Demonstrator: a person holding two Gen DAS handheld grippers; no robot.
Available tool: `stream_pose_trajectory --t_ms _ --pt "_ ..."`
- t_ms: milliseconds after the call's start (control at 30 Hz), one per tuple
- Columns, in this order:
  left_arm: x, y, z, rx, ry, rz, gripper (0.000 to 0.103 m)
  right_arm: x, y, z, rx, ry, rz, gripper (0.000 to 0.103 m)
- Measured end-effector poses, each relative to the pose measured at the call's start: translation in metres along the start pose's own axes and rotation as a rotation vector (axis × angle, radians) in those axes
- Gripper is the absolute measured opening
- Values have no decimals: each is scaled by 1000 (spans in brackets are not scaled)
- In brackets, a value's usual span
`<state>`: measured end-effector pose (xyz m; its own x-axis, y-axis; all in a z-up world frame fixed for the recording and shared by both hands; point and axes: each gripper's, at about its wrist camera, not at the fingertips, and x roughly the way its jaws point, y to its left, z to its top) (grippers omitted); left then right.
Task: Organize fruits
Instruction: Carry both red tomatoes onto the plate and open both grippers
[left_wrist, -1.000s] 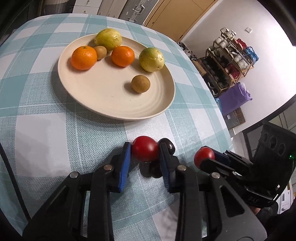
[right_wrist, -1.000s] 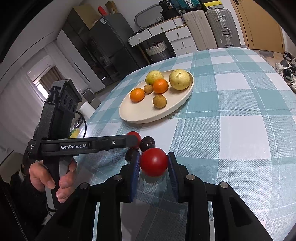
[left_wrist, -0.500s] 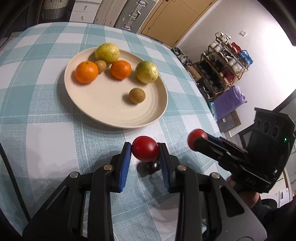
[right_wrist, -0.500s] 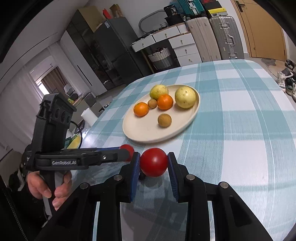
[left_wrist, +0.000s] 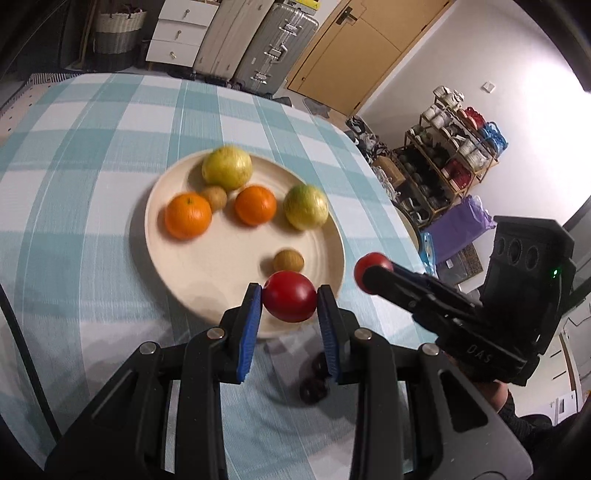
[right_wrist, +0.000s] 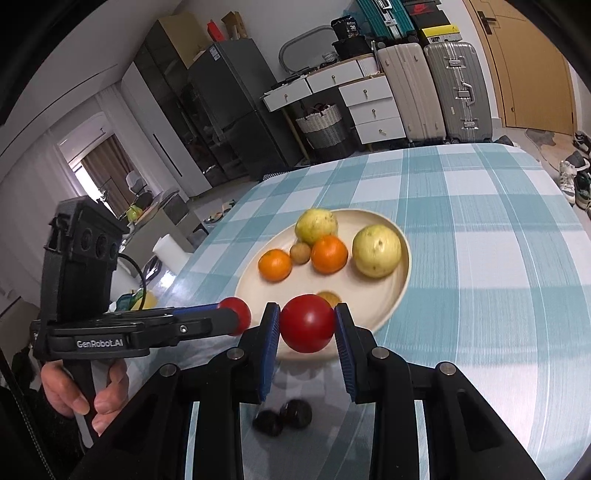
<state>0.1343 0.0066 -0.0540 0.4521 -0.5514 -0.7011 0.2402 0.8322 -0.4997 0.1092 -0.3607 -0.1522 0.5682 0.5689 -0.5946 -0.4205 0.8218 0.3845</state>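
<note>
The left gripper (left_wrist: 289, 301) pinches a red fruit (left_wrist: 290, 301) between its blue pads (left_wrist: 252, 320), low in the centre of the left wrist frame, held in the air over the near rim of a cream plate (left_wrist: 173, 273). The right gripper (right_wrist: 307, 323) likewise clamps a second red fruit (right_wrist: 307, 324), low centre in the right wrist frame, in front of the plate's near edge. Each gripper shows in the other's view: the right one enters from the lower right of the left frame, the left one from the lower left of the right frame, with a hand (right_wrist: 79, 387) around its grip.

Below the grippers, two dark small fruits (right_wrist: 284, 417) lie touching on the cloth. On the plate, above the held fruits in both frames, sit two oranges (left_wrist: 188, 220), two yellow-green fruits (left_wrist: 227, 167) and two small brown fruits (left_wrist: 289, 260).

The plate rests on a table under a teal and white checked cloth (left_wrist: 74, 147). Beyond it, at the top of the frames, stand suitcases (right_wrist: 458, 88), a white drawer unit (right_wrist: 369, 107), a woven basket (right_wrist: 325, 125) and a wooden door (left_wrist: 369, 44). A shoe rack (left_wrist: 443, 155) fills the upper right of the left frame.
</note>
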Motion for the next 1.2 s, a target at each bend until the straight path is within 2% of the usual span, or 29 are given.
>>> stream_pose_trajectory --t_ms 367,1067,1133,1200 --pt "32 14 35 -29 6 6 28 31 -11 26 9 22 -11 30" --pt "65 21 48 -38 22 1 28 61 -13 35 7 61 -35 31" --pt "65 23 50 -60 19 12 31 61 -14 36 12 53 -43 32" --pt "65 24 52 -72 18 8 31 56 -15 37 25 39 -21 39"
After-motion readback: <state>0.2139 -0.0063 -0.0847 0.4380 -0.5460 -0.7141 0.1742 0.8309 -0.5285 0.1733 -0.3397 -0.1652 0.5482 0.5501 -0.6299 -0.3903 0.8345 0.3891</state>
